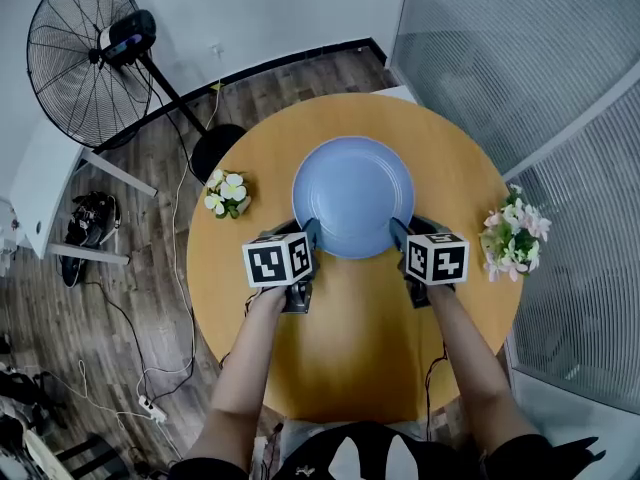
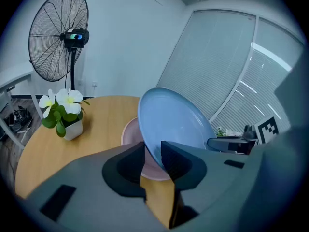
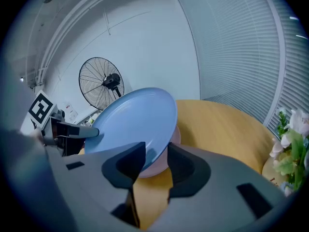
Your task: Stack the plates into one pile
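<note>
From the head view: the blue plate (image 1: pixel 352 196) sits in the middle of the round wooden counter (image 1: pixel 350 358), pinched on its near edge from both sides. The left tongs (image 1: pixel 311 236) have the left rim and the right tongs (image 1: pixel 398 236) the right rim. Both forearms reach straight out from the body, about parallel. The hands are tucked behind the marker cubes, and the tongs angle in toward the plate. You can't see a second plate from up here, since the blue one covers it.

Left gripper view: the left tongs (image 2: pixel 153 161) are clamped on the rim of the blue plate (image 2: pixel 176 122), which runs right through the gap. Below it a pink plate (image 2: pixel 129 134) lies flat on the counter. I can't tell if the blue one is already touching it or hanging just above.

Right gripper view: same story. The rim of the blue plate (image 3: pixel 137 117) is between the jaws of the right tongs (image 3: pixel 157 161), and as far as I can tell they're gripping it. The pink plate (image 3: pixel 159 167) peeks out underneath.

My guess is this is the set-down. I'd keep both sides level and centre the blue plate over the pink one. Let it seat fully, then let go on both sides together and pull the tongs straight out sideways, so the stack doesn't get dragged along.
</note>
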Available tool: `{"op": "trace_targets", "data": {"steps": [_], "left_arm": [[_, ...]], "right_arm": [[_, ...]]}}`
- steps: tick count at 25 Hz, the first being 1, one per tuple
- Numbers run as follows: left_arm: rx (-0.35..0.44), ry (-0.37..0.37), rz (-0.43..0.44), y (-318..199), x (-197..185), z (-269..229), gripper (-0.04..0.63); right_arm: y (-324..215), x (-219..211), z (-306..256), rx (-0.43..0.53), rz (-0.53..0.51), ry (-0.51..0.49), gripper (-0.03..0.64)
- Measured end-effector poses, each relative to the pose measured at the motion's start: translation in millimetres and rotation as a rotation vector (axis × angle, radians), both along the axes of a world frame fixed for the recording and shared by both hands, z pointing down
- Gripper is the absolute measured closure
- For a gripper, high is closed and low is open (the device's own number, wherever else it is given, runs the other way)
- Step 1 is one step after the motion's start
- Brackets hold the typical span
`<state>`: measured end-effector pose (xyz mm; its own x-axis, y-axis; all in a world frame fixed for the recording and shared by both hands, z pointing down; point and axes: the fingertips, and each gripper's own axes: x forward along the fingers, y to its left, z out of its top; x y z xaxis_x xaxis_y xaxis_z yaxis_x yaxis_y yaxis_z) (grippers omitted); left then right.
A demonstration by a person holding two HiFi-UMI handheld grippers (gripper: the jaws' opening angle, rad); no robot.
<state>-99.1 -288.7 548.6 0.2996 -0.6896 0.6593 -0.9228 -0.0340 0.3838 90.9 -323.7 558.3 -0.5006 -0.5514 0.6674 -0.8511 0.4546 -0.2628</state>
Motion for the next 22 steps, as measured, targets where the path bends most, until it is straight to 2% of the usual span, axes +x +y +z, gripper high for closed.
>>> {"op": "trace_targets", "data": {"steps": [7,22], "left_arm": [[-0.006,-0.013,-0.016,-30,-10,13,0.499],[-0.135,-0.048,-0.038,-32,-11,76,0.499]], "right_arm": [[-31,-10,11,0.003,0.000,0.021,0.468],[-37,-6,67,-0.076,0.018,0.112,0.468]]}}
